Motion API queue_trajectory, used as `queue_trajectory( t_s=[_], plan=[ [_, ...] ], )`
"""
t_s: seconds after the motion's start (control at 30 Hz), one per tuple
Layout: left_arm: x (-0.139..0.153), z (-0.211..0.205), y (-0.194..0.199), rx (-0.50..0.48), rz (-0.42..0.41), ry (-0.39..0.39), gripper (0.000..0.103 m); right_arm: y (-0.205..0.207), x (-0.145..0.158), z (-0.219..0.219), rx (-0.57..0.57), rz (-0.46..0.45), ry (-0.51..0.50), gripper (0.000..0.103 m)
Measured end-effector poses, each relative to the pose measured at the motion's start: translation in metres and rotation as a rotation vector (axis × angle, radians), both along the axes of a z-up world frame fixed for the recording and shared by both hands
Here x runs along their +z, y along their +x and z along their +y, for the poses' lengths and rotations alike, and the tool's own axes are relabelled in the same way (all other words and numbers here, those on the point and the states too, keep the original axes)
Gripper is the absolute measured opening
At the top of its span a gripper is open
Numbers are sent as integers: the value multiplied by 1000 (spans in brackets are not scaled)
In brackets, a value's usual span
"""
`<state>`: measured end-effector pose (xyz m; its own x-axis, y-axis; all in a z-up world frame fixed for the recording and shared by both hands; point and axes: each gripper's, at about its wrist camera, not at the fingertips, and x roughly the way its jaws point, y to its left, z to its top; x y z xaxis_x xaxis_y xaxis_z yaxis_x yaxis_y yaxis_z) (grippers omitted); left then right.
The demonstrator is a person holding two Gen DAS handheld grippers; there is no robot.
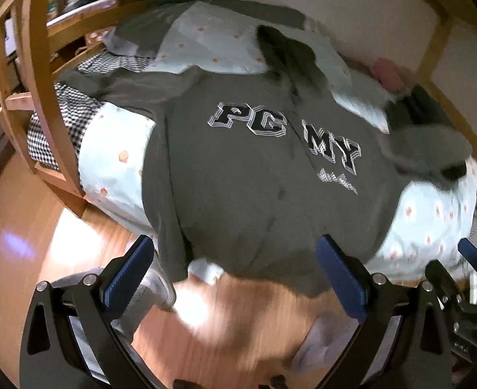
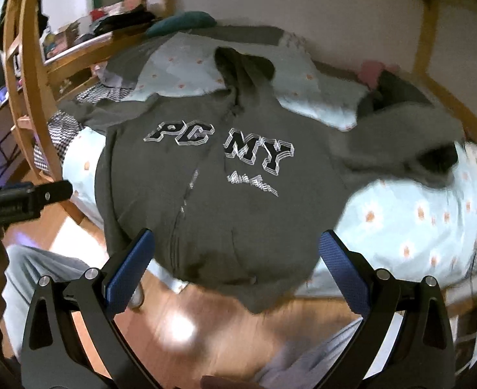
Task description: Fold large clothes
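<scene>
Obs, L to R.

Bed frame [image 2: 28, 103], wooden, at far L. Checked blanket [image 1: 44, 142] under the pale dotted duvet [image 1: 115, 168] near that edge. Grey hoodie [image 1: 254, 175] lies front up on the duvet, zip closed, lettering "PC MY" legible. Hood [image 2: 248, 64] points toward the wall; hem hangs off the near bed edge over the wood floor [image 1: 86, 236]. L sleeve [image 1: 115, 81] stretched out flat toward the frame. R sleeve [image 2: 400, 149] bunched and folded back on itself, cuff opening dark.

Left tool [image 1: 235, 269]: jaws wide, nothing between them, apart from the cloth, hovering above the hem. Right tool [image 2: 235, 265]: also wide and empty, above the hem's R half.

Risks (judgement):
- Hem overhangs the edge; a pull toward the operator could drag the whole garment to the floor.
- R sleeve is crumpled; folding it in as is would prob. trap a lump and skew the fold.
- Soft duvet underneath; a low pinch may catch bedding w/ the hoodie.
- Both views are motion-blurred, so approach seems fast; a mis-grab of a single layer is likely.

Hidden / unclear:
- Small script under "MY" unreadable.
- Back of hoodie and bottom hem corners not seen clearly.
- Pink item [image 1: 387, 74] by the wall: can't ID.
- Shelf clutter [image 2: 108, 22] at upper L too blurred to sort.
- Operator's legs in grey trousers [image 2: 34, 272] only partly in view.
</scene>
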<state>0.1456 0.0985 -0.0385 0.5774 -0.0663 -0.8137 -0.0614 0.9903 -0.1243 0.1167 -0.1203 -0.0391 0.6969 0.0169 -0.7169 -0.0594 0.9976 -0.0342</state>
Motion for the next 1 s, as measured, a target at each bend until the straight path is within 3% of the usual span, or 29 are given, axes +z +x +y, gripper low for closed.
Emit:
queue_trajectory(
  t_s=[0.27, 0.4, 0.5, 0.67, 0.77, 0.87, 1.0],
  plan=[
    [-2, 46, 56, 81, -12, -42, 98, 64, -2, 34, 87, 4, 25, 100],
    [-22, 77, 103, 146, 35, -36, 98, 100, -12, 61, 169, 8, 26, 100],
    [-38, 109, 143, 177, 64, -82, 98, 129, -17, 84, 226, -5, 26, 100],
    [-60, 169, 210, 311, 63, -123, 98, 177, -29, 118, 215, -35, -21, 100],
    [-79, 205, 263, 374, 75, -155, 98, 206, -41, 138, 218, -43, 6, 100],
    [-88, 233, 301, 408, 52, -177, 98, 231, -56, 166, 276, -35, 8, 100],
    [-100, 263, 333, 463, 56, -193, 98, 261, -77, 219, 369, -63, -60, 100]
  ],
)
